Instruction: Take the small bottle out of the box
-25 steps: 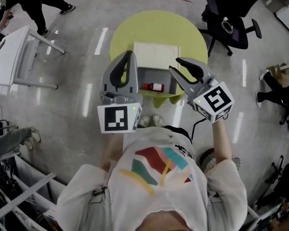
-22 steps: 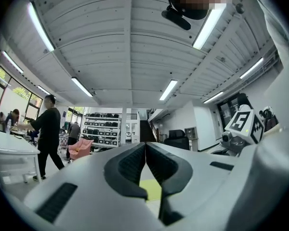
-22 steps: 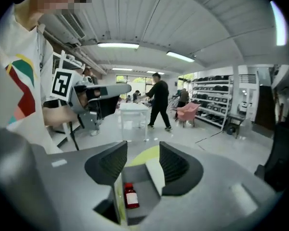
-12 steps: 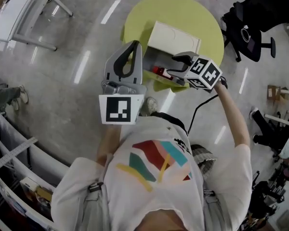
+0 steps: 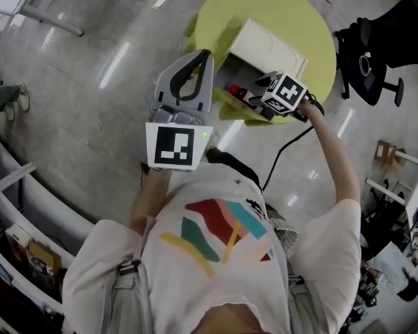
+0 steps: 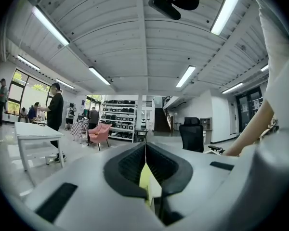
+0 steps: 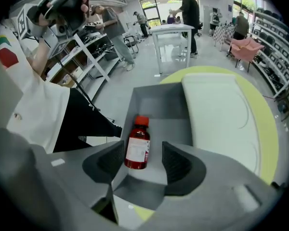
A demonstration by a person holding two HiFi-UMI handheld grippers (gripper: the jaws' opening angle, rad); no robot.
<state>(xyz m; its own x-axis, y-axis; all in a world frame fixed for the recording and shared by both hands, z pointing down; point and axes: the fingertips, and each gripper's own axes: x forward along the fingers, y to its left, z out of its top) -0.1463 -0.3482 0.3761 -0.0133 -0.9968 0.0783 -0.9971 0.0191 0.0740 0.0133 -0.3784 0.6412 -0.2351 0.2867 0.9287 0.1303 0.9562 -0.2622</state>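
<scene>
Your right gripper (image 7: 143,153) has dropped into the box (image 7: 156,105) | jaws opening wide, small bottle (image 7: 137,146) lying between them on the box floor, unpressed | left gripper (image 6: 145,150) jaws together, aside | centre the pads on the label, then close gently.

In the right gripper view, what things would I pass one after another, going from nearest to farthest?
bottle → box's far wall → yellow table → white table
</scene>
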